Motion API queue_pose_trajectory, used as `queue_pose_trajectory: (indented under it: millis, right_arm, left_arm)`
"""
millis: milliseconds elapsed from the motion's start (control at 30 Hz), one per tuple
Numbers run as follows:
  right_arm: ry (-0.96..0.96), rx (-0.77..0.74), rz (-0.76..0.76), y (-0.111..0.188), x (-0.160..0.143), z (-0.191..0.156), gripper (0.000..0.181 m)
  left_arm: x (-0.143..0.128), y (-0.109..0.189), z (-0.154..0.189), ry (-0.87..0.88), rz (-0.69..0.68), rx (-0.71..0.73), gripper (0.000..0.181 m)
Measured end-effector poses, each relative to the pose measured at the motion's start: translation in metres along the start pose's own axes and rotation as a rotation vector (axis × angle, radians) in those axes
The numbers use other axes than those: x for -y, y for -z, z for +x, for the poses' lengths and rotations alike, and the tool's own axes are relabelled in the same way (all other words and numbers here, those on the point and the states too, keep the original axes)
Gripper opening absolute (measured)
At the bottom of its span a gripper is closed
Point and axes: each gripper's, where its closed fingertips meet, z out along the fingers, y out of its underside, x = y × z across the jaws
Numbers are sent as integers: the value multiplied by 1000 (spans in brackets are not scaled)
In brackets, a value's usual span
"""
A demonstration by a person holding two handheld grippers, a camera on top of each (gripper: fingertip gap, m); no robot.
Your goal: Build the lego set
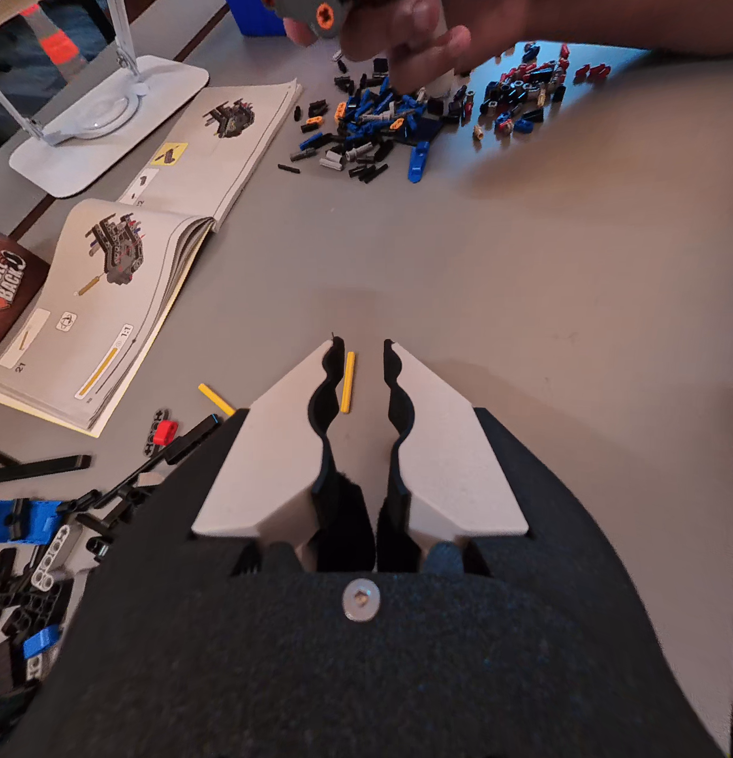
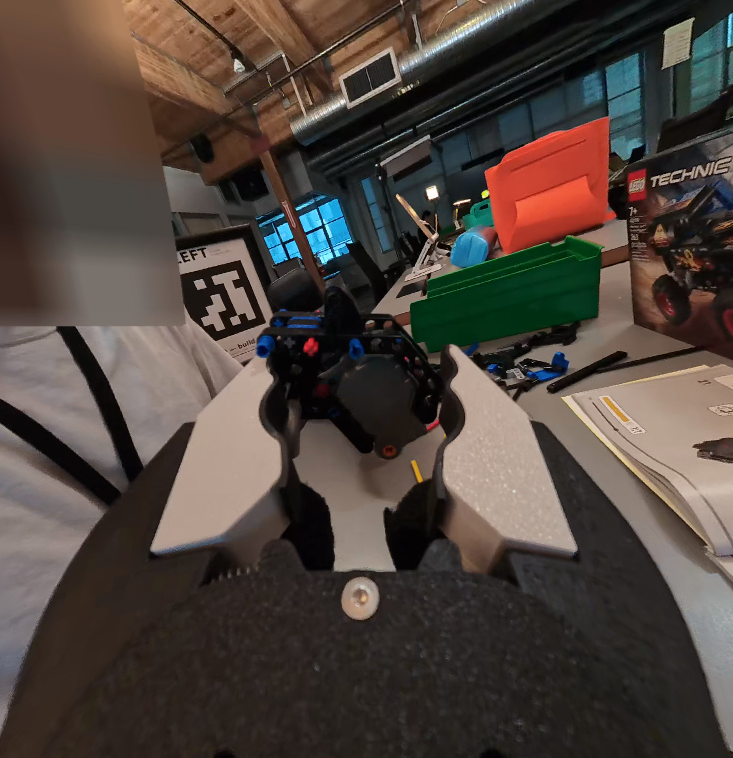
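My left gripper (image 1: 361, 342) is open and empty, low over the grey table (image 1: 459, 287). A yellow axle (image 1: 347, 381) lies on the table between its fingers, close to the left pad. A second yellow axle (image 1: 216, 398) lies to the left. My right gripper (image 2: 358, 357) is shut on a lego assembly (image 2: 356, 385), a black frame with blue pins and a grey motor block, held off the table. That assembly (image 1: 321, 18) shows at the top edge of the left wrist view, beside a hand (image 1: 418, 41).
An open instruction booklet (image 1: 110, 295) lies left, also seen in the right wrist view (image 2: 664, 430). Loose parts piles (image 1: 377, 119) lie far ahead, more parts (image 1: 28, 553) at lower left. A white stand base (image 1: 106, 123), green bin (image 2: 508, 295) and set box (image 2: 693, 246) stand around. About 15 cm separates my left fingertips from my right.
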Motion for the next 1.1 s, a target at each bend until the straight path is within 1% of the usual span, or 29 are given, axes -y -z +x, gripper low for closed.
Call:
queue_pose_trajectory:
  millis: [167, 200, 267, 333, 400, 467, 567, 667, 767, 833, 933, 1033, 1100]
  right_arm:
    - [-18, -11, 13, 0, 3, 1, 74]
    - [10, -53, 3, 1, 5, 3, 74]
    - [143, -176, -62, 3, 8, 9, 74]
    - [286, -341, -193, 9, 4, 20, 74]
    - [388, -518, -284, 21, 3, 35, 74]
    - [407, -623, -339, 31, -2, 45, 74]
    - [426, -713, -407, 43, -15, 58, 74]
    - [445, -818, -483, 56, -26, 74, 74]
    - [449, -892, -557, 67, -33, 86, 74]
    - [467, -946, -601, 76, -36, 93, 74]
    - [455, -989, -617, 81, -39, 98, 74]
    - [474, -987, -648, 79, -45, 99, 74]
    - [473, -983, -661, 77, -50, 99, 74]
  left_arm:
    - [4, 2, 4, 2, 49, -27, 16]
    - [5, 3, 5, 11, 59, -33, 16]
    - [7, 7, 2, 25, 80, -35, 16]
    - [11, 12, -3, 41, 105, -25, 16]
    - [15, 16, -7, 53, 119, -30, 16]
    - [19, 17, -10, 50, 117, -47, 16]
    - [23, 14, -20, 24, 82, -55, 16]
    - [27, 9, -42, -15, 48, -9, 16]
    - [31, 2, -71, -77, 47, 88, 15]
    - [32, -2, -85, -78, 70, 142, 15]
    - [27, -6, -88, -33, 115, 134, 14]
    - [13, -6, -92, -31, 94, 152, 14]
    - [11, -5, -91, -22, 99, 151, 13]
